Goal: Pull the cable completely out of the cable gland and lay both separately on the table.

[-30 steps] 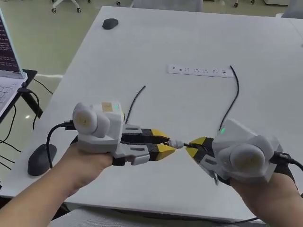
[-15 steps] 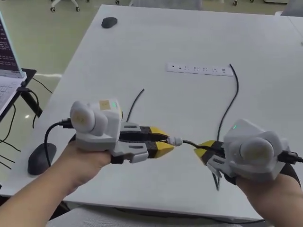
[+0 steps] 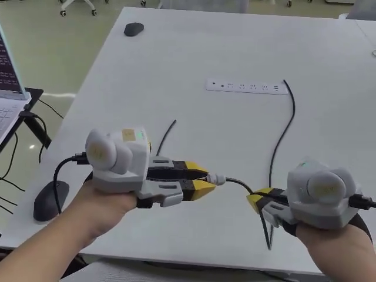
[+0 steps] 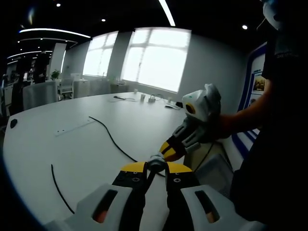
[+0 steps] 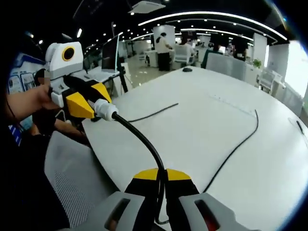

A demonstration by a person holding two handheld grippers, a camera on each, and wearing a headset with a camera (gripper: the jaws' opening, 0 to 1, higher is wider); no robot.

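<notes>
Head view: cable (image 3: 238, 183) not yet out of the cable gland (image 3: 216, 178)

My left tongs (image 3: 205, 179) are clamped on the white cable gland, which sticks out just past their yellow tips. The black cable leaves the gland and curves across to my right tongs (image 3: 254, 200), which are pinched narrow around it. Both tongs hang apart above the near edge of the white surface (image 3: 205, 53). Beyond the right tongs, a power strip (image 3: 247, 87) lies well away.
</notes>
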